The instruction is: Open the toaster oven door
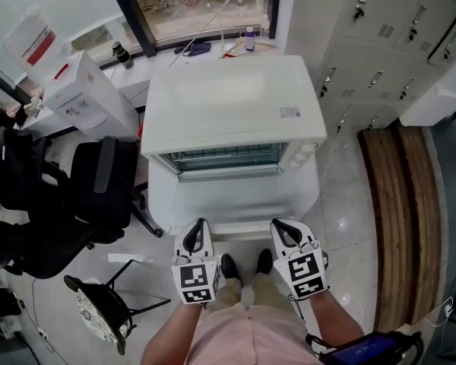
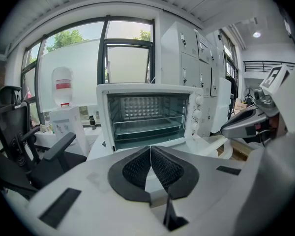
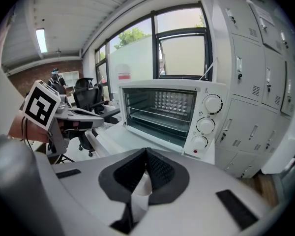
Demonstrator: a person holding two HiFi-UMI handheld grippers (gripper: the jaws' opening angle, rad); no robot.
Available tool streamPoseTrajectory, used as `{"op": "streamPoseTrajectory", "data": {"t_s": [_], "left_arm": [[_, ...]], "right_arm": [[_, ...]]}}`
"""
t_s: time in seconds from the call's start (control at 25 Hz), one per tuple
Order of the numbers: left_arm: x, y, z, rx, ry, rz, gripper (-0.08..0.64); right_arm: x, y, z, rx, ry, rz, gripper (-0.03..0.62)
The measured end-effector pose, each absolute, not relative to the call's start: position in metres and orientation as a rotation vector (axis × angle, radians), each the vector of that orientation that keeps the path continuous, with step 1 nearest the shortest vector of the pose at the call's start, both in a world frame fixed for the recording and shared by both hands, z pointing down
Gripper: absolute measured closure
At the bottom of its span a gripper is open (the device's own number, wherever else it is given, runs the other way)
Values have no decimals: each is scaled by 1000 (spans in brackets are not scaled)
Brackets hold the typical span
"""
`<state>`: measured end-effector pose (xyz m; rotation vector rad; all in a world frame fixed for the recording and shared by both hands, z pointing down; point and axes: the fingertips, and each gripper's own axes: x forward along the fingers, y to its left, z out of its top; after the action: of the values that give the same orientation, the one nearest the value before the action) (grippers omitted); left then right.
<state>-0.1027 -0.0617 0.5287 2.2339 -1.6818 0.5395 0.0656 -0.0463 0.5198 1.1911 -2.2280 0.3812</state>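
Grippers at bottom centre of the head view, side by side over 2 black shoes: left gripper and right gripper, each with jaws pressed tip to tip, nothing clamped between them, nothing touched. Just past the tips, toward mid-frame, the door of the white toaster oven, lying flat and level, front edge nearest the grippers, hinge edge at the cavity mouth. Beyond that, open cavity with wire rack plainly exposed in both gripper views, and 3 knobs stacked down the right of the oven front. Farther up the frame, flat white oven top, then window at top centre, grey lockers at upper right, black office chair at left. Reads as a finished job rather than a step in hand: door fully down, no pull left to make. Calls for no new grasp, by this judgement; at most, holding both closed grippers clear of the lowered door, or lifting away without knocking its front edge.
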Motion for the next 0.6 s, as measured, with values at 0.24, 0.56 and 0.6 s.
{"op": "streamPoseTrajectory", "data": {"t_s": [0.24, 0.56, 0.6], "left_arm": [[-104, -57, 538, 2229, -1667, 556, 546], [-104, -50, 552, 2210, -1648, 589, 546], [-104, -49, 553, 2208, -1644, 594, 546]], "right_arm": [[64, -42, 528, 1177, -2223, 384, 591], [64, -34, 542, 1156, -2211, 400, 591], [64, -34, 543, 1154, -2211, 403, 591]]}}
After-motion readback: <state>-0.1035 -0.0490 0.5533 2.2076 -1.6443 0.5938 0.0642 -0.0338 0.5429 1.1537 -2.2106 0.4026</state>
